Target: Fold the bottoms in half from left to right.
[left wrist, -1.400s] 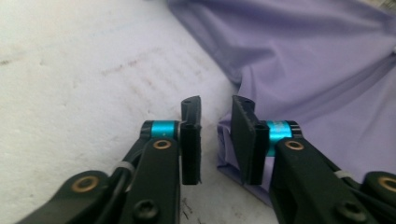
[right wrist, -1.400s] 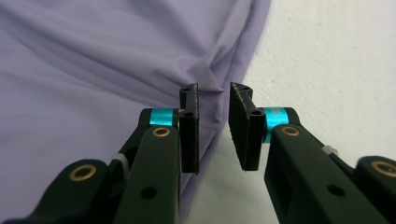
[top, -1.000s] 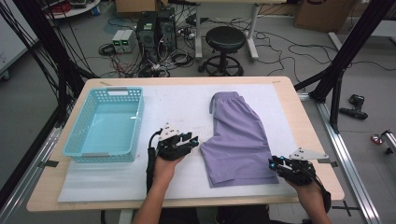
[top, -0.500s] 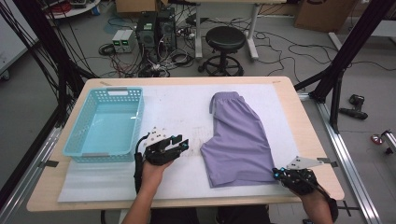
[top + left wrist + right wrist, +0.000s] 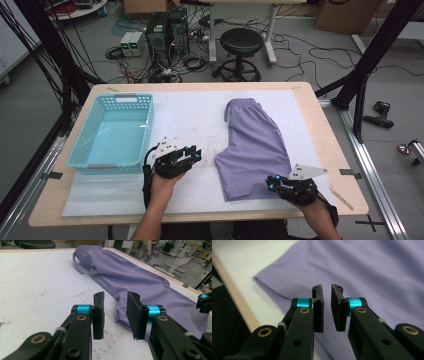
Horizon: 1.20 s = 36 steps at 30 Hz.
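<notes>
The purple shorts (image 5: 255, 150) lay flat toward the worktop's right edge. The left gripper (image 5: 115, 312), just closing, and right gripper (image 5: 326, 307), just widening slightly, gaped empty; each should pinch a hem corner cleanly.

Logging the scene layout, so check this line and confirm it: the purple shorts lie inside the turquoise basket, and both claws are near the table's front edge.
One thing is wrong: the purple shorts are not in the turquoise basket. They lie flat on the white mat, to the right of it, and nothing lies in the basket, as the high view shows. The rest holds: the left claw and right claw are both near the front edge.
</notes>
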Motion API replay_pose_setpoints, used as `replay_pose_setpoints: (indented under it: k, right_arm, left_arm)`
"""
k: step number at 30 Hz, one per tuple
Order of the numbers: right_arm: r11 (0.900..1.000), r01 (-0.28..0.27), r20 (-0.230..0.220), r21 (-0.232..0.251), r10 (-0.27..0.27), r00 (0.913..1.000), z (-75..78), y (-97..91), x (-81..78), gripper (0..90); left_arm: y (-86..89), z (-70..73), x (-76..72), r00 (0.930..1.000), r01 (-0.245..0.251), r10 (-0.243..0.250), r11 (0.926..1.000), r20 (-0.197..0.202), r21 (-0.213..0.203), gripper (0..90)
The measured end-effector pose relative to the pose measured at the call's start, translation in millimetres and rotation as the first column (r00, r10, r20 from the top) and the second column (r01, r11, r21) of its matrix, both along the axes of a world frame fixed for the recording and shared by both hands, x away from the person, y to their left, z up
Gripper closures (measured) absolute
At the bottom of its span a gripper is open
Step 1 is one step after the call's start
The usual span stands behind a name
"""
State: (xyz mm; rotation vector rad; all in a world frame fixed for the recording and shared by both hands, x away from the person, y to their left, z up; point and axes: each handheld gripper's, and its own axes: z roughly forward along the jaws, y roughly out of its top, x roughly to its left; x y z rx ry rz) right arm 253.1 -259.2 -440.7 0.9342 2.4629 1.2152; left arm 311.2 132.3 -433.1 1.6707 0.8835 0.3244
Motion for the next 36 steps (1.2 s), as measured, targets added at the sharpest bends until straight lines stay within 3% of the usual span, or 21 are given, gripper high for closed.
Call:
replay_pose_setpoints:
  k: [2, 5, 8, 9, 11, 15, 18, 21, 23, 25, 29, 30, 33, 36]
  right_arm:
    - [0.9993, -0.035, -0.019, -0.013, 0.035, 0.9992, -5.7, 9.3, 2.8, 79.7]
    - [0.9979, -0.048, -0.048, -0.043, 0.045, 0.9978, -13.9, 20.6, 9.1, 73.8]
    - [0.9964, -0.037, -0.043, -0.077, 0.033, 0.9985, -14.7, 25.2, 15.2, 81.5]
    - [0.996, -0.044, -0.055, -0.078, 0.04, 0.9977, -13.8, 26.1, 16.1, 87.4]
    - [0.9941, -0.07, -0.062, -0.083, 0.065, 0.9959, -13.0, 26.7, 16.2, 89.0]
    - [0.9897, -0.131, -0.117, -0.057, 0.124, 0.9854, -9.8, 18.9, 13.1, 89.2]
    - [0.9825, -0.184, -0.179, 0.027, 0.186, 0.9662, -6.9, 10.3, 10.3, 88.6]
    - [0.9828, -0.184, -0.168, 0.018, 0.184, 0.9685, -4.3, 8.6, 8.8, 88.0]
    - [0.9861, -0.161, -0.158, 0.042, 0.165, 0.9736, -1.5, 4.8, 9.3, 86.1]
    - [0.985, -0.16, -0.156, 0.065, 0.168, 0.9733, -0.6, 2.7, 8.0, 84.3]
    - [0.9883, -0.148, -0.153, -0.034, 0.142, 0.978, -10.8, 10.6, 5.6, 85.2]
    - [0.9884, -0.148, -0.148, -0.033, 0.142, 0.9788, -12.1, 12.2, 5.5, 86.7]
    - [0.9796, -0.197, -0.16, -0.039, 0.189, 0.969, -10.6, 16.1, 3.1, 89.1]
    - [0.9591, -0.283, -0.192, -0.017, 0.274, 0.9422, -9.7, 17.8, -1.7, 88.9]
  left_arm:
    - [-1.6, -0.4, 0.3, 1.0, 0.001, -0.001, 1.0, -0.005, 0.004, 69.0]
    - [-2.3, -1.1, 0.4, 0.9999, -0.001, 0.001, 0.9999, -0.012, 0.012, 69.0]
    - [-2.4, -1.3, 0.5, 0.9999, -0.003, 0.004, 0.9999, -0.014, 0.014, 69.0]
    - [-2.6, -1.3, 0.4, 0.9999, -0.002, 0.003, 0.9999, -0.015, 0.016, 69.0]
    - [-2.9, -0.9, -0.2, 0.9999, -0.002, 0.002, 0.9999, -0.015, 0.017, 69.0]
    - [-2.6, -0.6, -1.0, 0.9999, 0.002, -0.002, 0.9997, -0.012, 0.023, 69.0]
    - [-4.5, -1.3, -1.2, 0.9999, -0.001, 0.001, 0.9998, -0.015, 0.022, 68.6]
    - [-8.8, -2.8, -1.5, 0.9997, 0.008, -0.007, 0.9996, -0.022, 0.025, 67.7]
    - [-11.5, -2.9, -1.7, 0.9997, 0.013, -0.012, 0.9996, -0.02, 0.026, 67.3]
    - [-13.0, -3.1, -1.3, 0.9997, 0.014, -0.014, 0.9996, -0.02, 0.026, 67.3]
    - [-14.9, -3.4, 0.3, 0.9996, 0.012, -0.011, 0.9996, -0.024, 0.025, 66.7]
    - [-15.3, -3.5, 0.8, 0.9996, 0.013, -0.013, 0.9996, -0.027, 0.023, 66.5]
    - [-17.2, -4.0, 2.0, 0.9994, 0.013, -0.012, 0.9995, -0.033, 0.028, 65.8]
    - [-20.2, -4.3, 2.8, 0.9993, 0.015, -0.014, 0.9994, -0.036, 0.03, 65.3]
